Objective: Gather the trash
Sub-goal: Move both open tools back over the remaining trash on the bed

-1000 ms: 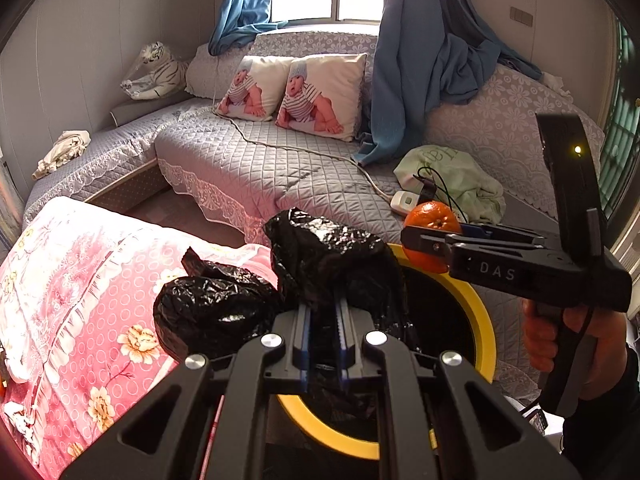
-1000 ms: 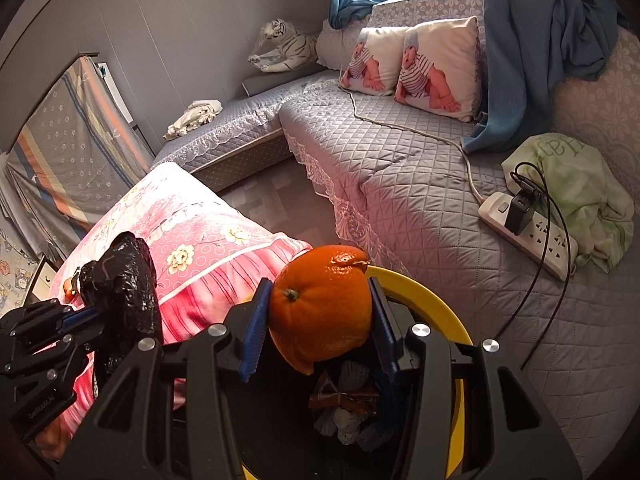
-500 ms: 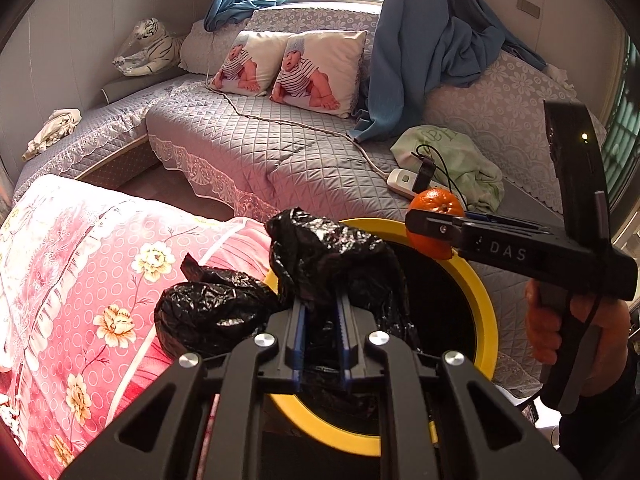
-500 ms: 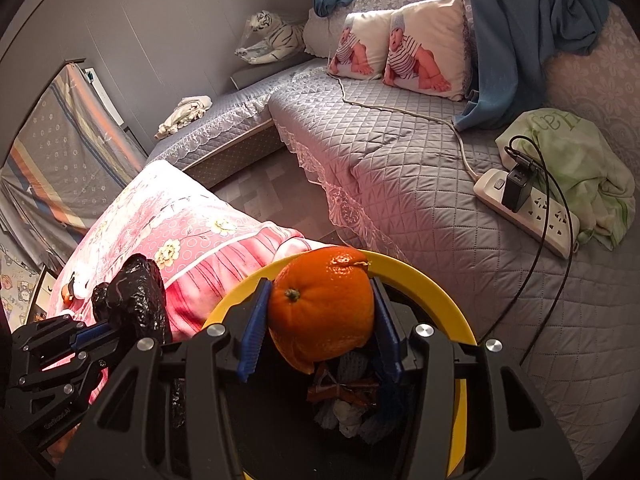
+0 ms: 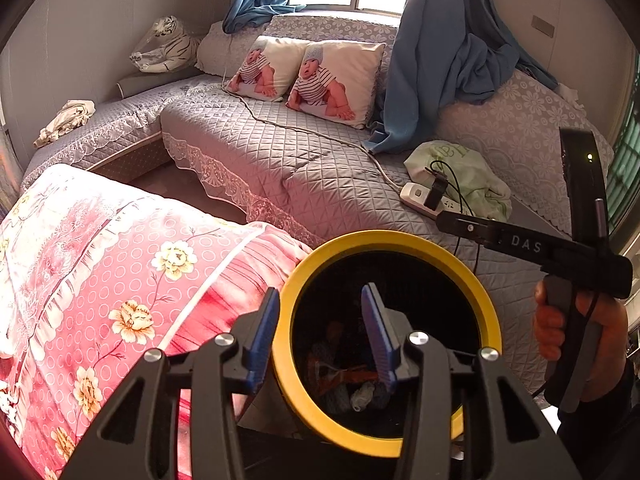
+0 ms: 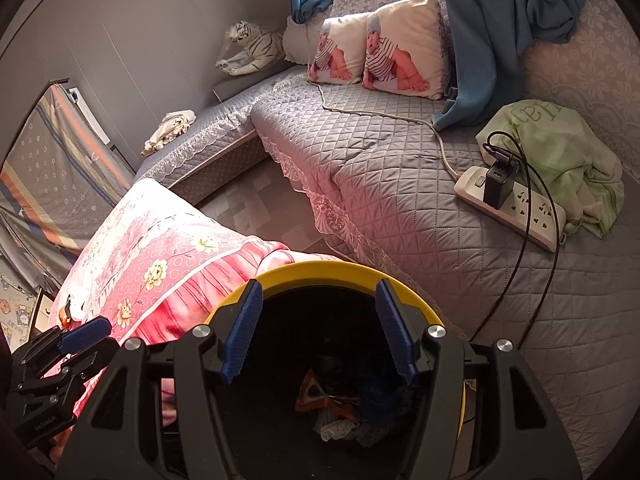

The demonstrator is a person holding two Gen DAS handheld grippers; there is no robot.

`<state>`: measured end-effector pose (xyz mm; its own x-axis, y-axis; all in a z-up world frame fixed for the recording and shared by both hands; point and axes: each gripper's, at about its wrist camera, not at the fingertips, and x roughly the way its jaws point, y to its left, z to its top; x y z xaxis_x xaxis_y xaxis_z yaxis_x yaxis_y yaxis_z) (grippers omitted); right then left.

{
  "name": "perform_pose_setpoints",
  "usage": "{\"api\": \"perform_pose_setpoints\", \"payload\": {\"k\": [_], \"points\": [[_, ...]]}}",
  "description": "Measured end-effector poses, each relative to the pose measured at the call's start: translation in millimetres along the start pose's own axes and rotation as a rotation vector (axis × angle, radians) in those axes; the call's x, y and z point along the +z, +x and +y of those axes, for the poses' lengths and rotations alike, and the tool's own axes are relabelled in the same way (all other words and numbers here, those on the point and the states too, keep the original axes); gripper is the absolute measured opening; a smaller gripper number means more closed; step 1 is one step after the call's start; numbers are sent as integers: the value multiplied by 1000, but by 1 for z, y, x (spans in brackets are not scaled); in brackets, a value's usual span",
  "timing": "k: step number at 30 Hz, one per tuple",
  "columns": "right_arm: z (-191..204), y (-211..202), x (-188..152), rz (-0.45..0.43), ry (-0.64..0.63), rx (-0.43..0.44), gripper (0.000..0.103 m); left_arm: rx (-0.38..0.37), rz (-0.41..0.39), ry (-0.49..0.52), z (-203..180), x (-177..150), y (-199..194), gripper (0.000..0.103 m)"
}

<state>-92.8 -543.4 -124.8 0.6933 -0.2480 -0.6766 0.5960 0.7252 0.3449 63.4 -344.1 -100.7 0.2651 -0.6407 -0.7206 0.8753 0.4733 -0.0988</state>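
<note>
A black trash bin with a yellow rim [image 5: 486,304] stands between the pink bedding and the grey sofa, and shows in the right wrist view too [image 6: 320,269]. Wrappers and crumpled trash [image 5: 352,384] lie at its bottom [image 6: 332,408]. My left gripper [image 5: 320,340] is open and empty over the bin's left rim. My right gripper [image 6: 316,328] is open and empty above the bin mouth; its body shows at the right of the left wrist view [image 5: 532,246]. The black bag and the orange are not visible.
Pink floral bedding [image 5: 100,272] lies left of the bin. The grey quilted sofa [image 5: 288,160] holds a power strip with charger [image 6: 512,204], a green cloth [image 6: 560,148], two baby-print pillows [image 5: 316,76], blue curtain cloth [image 5: 440,64] and a toy tiger [image 5: 164,46].
Both grippers opened. The black plastic bag left my left gripper and the orange left my right gripper; neither shows now. Both grippers sit closer over the bin.
</note>
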Motion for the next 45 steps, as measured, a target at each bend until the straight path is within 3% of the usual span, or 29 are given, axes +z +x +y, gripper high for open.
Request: {"api": "perform_pose_setpoints", "payload": {"k": [9,19,24,34,45], "points": [[13,-6,7,-27,-24,27,56,41,-63,-54,23,5,-22,41],[59,-13,23,-78,-108,115,60,203,-212,-146,68,12,-82,41],[94,-15,31,-95,-168,168,60,290,-280,-188,91,11,-116,41],[178,-23,42,-132,-305,292,63,500,-391,-266,137,-5,-182,53],[285,-15,41,-125,-458,443,65,670,-464,-372,178,-32,-232,53]]}}
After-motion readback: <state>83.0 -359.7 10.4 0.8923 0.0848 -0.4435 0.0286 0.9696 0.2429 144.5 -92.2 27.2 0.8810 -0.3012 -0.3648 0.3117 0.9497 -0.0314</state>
